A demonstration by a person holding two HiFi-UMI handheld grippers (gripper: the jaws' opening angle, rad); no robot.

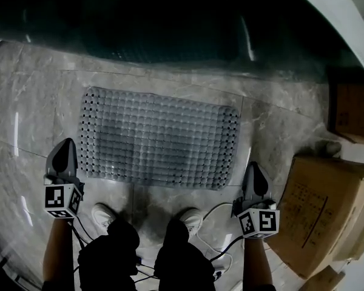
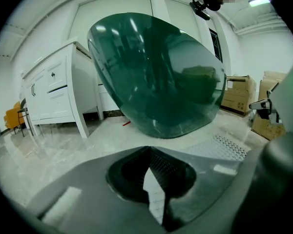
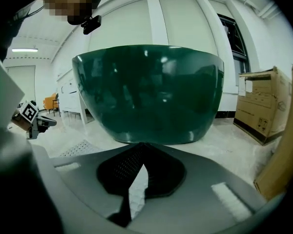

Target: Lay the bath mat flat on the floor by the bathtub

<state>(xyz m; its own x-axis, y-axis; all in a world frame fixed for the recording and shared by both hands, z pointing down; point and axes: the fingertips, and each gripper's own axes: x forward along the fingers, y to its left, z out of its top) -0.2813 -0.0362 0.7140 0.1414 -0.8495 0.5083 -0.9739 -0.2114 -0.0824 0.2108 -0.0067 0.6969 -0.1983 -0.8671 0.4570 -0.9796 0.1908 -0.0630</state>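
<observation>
Now bath mat (image 1: 158, 138) flat nr tub (image 1: 170, 23); box (image 1: 318, 214) print illegible.

Ahead of the grey left gripper (image 1: 65, 148) and right gripper (image 1: 255, 172), whose cubes (image 1: 63, 200) were black-and-white, the bath mat (image 1: 155, 138) was pale grey, gridded with bumps, hole-dotted at its ends. Beyond it, the bathtub (image 1: 170, 23) was dark green.
</observation>
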